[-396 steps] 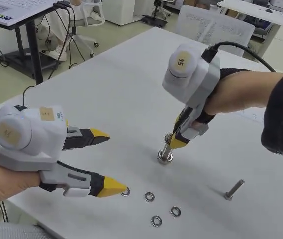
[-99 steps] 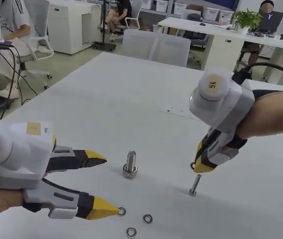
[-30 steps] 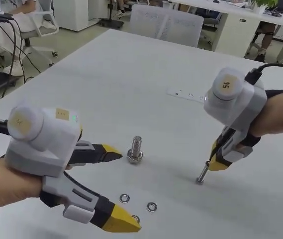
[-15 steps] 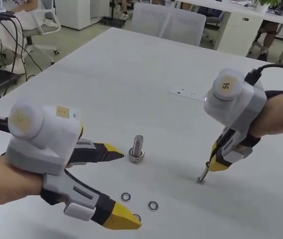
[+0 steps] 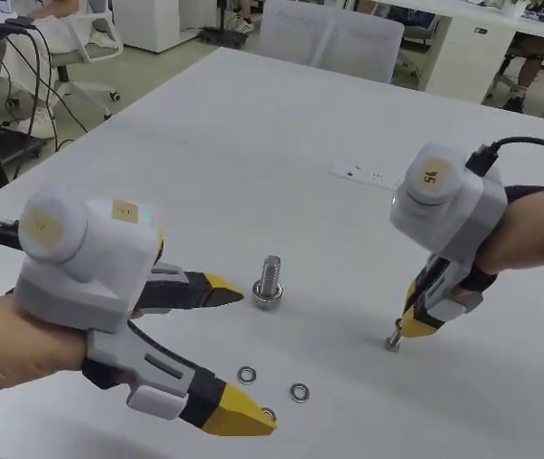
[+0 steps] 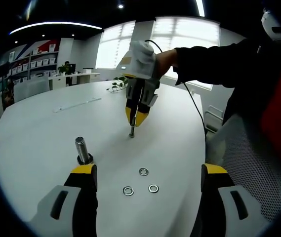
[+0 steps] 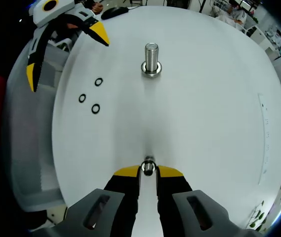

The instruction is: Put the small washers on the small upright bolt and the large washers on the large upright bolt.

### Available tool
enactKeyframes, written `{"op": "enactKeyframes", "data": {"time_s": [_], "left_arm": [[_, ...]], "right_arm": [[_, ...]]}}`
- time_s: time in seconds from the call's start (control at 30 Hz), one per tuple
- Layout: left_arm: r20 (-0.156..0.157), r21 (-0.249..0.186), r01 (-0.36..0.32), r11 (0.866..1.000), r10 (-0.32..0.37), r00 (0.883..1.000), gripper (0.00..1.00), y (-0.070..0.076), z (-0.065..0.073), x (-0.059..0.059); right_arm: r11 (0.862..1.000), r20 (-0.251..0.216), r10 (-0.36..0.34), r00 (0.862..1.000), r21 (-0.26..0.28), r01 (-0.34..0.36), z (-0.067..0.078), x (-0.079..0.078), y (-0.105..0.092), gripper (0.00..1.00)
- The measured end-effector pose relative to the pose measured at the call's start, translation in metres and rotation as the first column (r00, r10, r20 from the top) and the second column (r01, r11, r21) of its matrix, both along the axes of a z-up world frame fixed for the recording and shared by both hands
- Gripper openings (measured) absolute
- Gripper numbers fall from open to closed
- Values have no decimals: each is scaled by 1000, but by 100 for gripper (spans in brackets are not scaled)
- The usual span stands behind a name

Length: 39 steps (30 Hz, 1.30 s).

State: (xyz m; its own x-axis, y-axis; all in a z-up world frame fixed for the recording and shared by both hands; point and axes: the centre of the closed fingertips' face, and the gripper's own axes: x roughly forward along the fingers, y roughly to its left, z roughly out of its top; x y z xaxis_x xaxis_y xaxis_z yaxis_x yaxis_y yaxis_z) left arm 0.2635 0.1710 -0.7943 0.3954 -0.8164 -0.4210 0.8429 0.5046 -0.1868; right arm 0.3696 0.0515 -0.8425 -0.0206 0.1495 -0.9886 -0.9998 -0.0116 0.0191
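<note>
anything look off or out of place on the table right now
Nothing damaged or spilled. The small bolt stands head-down with the right gripper shut on its top, the large bolt stands free, and three small washers lie loose on the table near the open left gripper.

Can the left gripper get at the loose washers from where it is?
Probably yes. The left gripper is wide open, and the small washers lie on bare table ahead between its jaws. The right gripper is away at the small bolt.
</note>
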Motion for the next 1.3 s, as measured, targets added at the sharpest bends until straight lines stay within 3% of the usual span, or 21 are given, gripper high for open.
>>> {"op": "enactKeyframes", "data": {"time_s": [0.57,1.13,1.3], "left_arm": [[-8,1,-4,1000,4,1000,85,0,-3,-1],[-4,0,-10,1000,10,1000,84,2,-3,-1],[-3,-1,-9,1000,9,1000,84,1,-3,-1]], "right_arm": [[1000,-30,-13,999,-1,13,-30,-6,-1,14],[1000,-10,4,1000,8,-4,-33,-4,5,15],[1000,-2,3,1000,9,-3,-32,-3,4,20]]}}
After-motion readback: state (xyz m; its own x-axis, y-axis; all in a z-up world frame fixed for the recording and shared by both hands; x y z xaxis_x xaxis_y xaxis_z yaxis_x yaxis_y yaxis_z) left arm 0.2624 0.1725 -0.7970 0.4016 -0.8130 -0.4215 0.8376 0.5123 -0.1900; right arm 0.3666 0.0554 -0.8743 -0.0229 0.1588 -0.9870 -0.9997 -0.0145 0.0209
